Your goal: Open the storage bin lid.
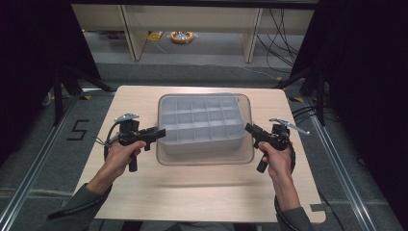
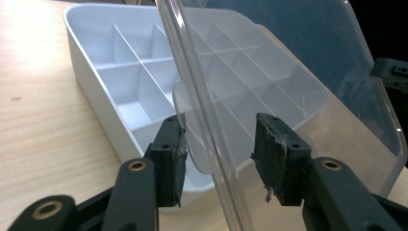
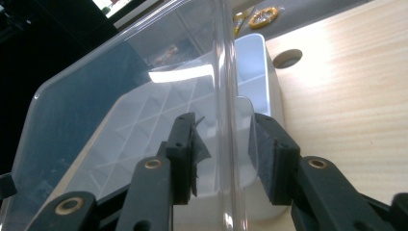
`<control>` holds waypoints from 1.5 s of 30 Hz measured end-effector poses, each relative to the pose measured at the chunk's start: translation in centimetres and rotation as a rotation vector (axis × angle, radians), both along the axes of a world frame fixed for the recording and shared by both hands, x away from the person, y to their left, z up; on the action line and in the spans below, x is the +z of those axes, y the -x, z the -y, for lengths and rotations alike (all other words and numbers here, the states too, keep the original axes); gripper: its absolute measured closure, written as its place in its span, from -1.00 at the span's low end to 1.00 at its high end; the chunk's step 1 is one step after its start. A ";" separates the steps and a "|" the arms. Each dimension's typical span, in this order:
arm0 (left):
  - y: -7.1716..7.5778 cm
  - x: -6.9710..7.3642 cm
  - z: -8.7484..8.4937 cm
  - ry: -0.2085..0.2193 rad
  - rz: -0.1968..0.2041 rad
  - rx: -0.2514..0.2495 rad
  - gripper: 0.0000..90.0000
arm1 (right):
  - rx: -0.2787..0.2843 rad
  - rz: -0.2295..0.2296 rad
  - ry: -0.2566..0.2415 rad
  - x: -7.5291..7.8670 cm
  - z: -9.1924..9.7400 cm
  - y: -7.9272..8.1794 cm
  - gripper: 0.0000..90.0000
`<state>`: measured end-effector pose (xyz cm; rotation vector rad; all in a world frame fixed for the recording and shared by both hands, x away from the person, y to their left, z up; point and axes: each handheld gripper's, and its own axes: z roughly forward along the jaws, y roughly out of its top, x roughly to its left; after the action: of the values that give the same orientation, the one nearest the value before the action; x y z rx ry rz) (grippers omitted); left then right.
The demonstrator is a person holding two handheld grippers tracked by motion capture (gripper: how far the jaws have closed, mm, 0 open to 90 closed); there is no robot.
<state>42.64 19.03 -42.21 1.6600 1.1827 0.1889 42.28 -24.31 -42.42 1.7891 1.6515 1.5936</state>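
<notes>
Both claws, left point(image 2: 219, 156) and right point(image 3: 223, 156), straddle the clear lid's point(image 1: 246, 126) rim above the white tray point(image 1: 202, 126) on the table point(image 1: 192, 192), with gaps visible beside each pad. Risk: lid slips, drops askew.

1. The high view was dim at its edges; both sides of the frame fell into near black, while the table point(image 1: 144, 192) at centre was evenly lit from above.
2. That view was soft and low in detail, with faint shadows under the tray point(image 1: 202, 139).
3. In the right gripper view a bright glare streak lay across the clear lid point(image 3: 120, 86) at centre.
4. The left gripper view was bright at left, dark at upper right.
</notes>
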 end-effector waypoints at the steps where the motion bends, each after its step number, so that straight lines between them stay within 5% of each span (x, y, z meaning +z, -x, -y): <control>1: 0.2 -0.2 0.0 -0.001 -0.005 -0.002 0.21 | 0.003 0.010 0.009 -0.2 0.1 0.1 0.40; 4: 0.9 -0.5 0.1 -0.004 -0.016 -0.001 0.21 | 0.021 0.019 0.017 -0.7 0.3 0.7 0.40; 5: 1.1 -0.7 0.0 -0.005 -0.016 -0.008 0.21 | 0.006 -0.017 -0.007 -0.7 0.0 1.1 0.39; 6: 1.3 -0.8 0.0 -0.003 -0.018 -0.007 0.21 | 0.011 0.003 0.036 -0.9 0.2 1.3 0.39; 11: 2.5 -1.5 0.0 -0.010 -0.030 -0.019 0.21 | 0.015 -0.007 0.044 -1.5 0.2 2.6 0.38; 16: 3.2 -2.0 -0.1 -0.010 -0.047 -0.024 0.21 | 0.031 -0.016 0.019 -2.3 0.2 3.5 0.38; 18: 3.6 -2.3 -0.2 -0.010 -0.049 -0.031 0.21 | 0.012 -0.050 0.021 -2.4 0.0 3.9 0.38; 19: 3.8 -2.4 -0.2 -0.012 -0.051 -0.029 0.20 | 0.029 -0.020 0.035 -2.7 0.2 3.9 0.38; 21: 4.1 -2.6 -0.3 -0.009 -0.056 -0.032 0.20 | 0.012 -0.064 0.005 -2.6 -0.2 4.4 0.38; 31: 5.4 -2.9 -0.4 -0.006 -0.055 -0.048 0.21 | 0.039 -0.020 0.016 -3.0 0.0 5.6 0.38; 33: 5.8 -3.1 -0.5 0.001 -0.059 -0.047 0.21 | 0.023 -0.055 -0.002 -2.8 -0.2 6.2 0.38; 35: 6.0 -3.2 -0.6 0.002 -0.061 -0.050 0.21 | 0.032 -0.034 0.038 -3.0 0.0 6.3 0.38; 36: 6.1 -3.3 -0.6 0.000 -0.062 -0.048 0.21 | 0.033 -0.043 -0.003 -3.1 -0.2 6.4 0.39; 39: 6.5 -3.6 -0.6 -0.002 -0.068 -0.056 0.21 | 0.032 -0.036 0.036 -3.2 0.0 6.7 0.39; 45: 7.1 -3.7 -0.8 -0.001 -0.069 -0.058 0.21 | 0.043 -0.049 -0.003 -3.6 -0.2 7.4 0.39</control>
<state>35.58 19.80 -45.95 1.7107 1.1845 0.0970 34.87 -24.16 -46.06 1.8204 1.7207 1.5830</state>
